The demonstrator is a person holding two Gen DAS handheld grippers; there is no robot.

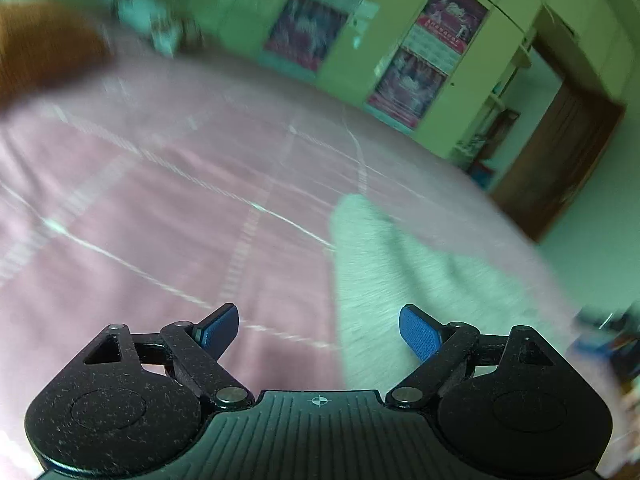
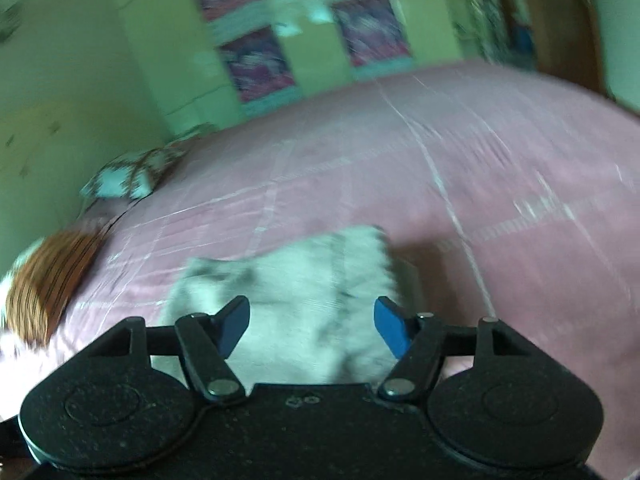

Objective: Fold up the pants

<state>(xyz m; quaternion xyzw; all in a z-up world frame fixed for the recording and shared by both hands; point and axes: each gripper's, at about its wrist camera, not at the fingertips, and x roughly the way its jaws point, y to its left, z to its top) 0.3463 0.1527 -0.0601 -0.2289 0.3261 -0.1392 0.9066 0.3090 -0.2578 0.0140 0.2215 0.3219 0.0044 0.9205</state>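
Note:
The pants (image 1: 384, 280) are pale grey-white and lie on a pink bedspread (image 1: 160, 208), blurred by motion. In the left wrist view they run from the middle toward the lower right, under the right finger. My left gripper (image 1: 319, 330) is open and empty above the bed, at the pants' left edge. In the right wrist view the pants (image 2: 296, 292) lie bunched just beyond the fingers. My right gripper (image 2: 311, 326) is open and empty above them.
An orange-brown pillow (image 2: 48, 280) and a patterned pillow (image 2: 128, 176) lie at the bed's left end. Green wardrobes with posters (image 1: 424, 64) stand behind the bed. A brown door (image 1: 560, 160) is at the right.

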